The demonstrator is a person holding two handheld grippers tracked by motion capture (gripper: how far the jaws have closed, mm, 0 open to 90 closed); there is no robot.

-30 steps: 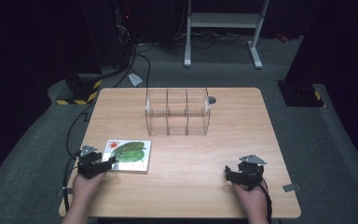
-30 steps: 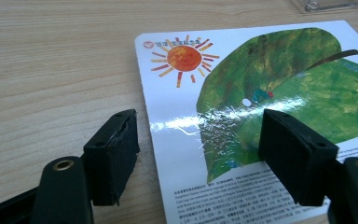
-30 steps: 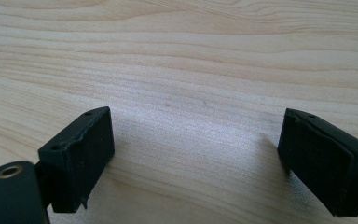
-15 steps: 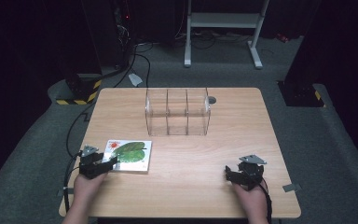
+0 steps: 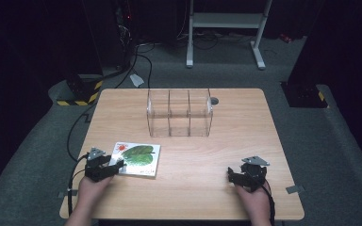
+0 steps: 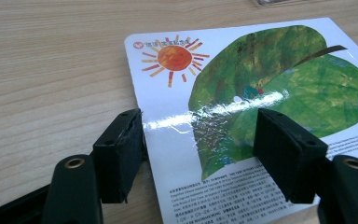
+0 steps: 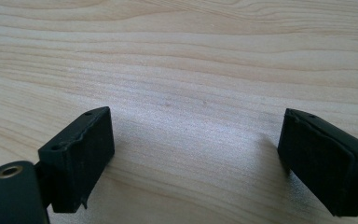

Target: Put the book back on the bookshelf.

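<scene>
Table: a light wooden table (image 5: pixel 245 136) carries everything, with dark floor and cables around it.

Book: a thin picture book (image 5: pixel 136 159) lies flat near the table's front left corner, its cover showing a green leaf and an orange sun. In the left gripper view the book (image 6: pixel 261 93) runs off the right and bottom of the picture, and the small print along its lower edge is too fine to read.

Left gripper: the left gripper (image 5: pixel 104 168) sits at the book's left edge, held by a hand (image 5: pixel 90 188) coming in from the table's front edge. In its own view the left gripper (image 6: pixel 198 154) has its jaws set wide; one is at the book's left edge and the other is over the cover. Whether either pad actually touches the book is hard to tell.

Right gripper: the right gripper (image 5: pixel 242 175) is near the table's front right corner, well apart from the book. In its own view the right gripper (image 7: pixel 193 158) has its jaws spread wide over bare wood, holding nothing.

Clear box: a see-through organiser (image 5: pixel 179 113) with three compartments stands toward the table's back edge, near the middle. Its walls are faint against the wood.

Small round thing: a dark disc (image 5: pixel 214 100) lies just beside the organiser's back right corner, too small to identify.
</scene>
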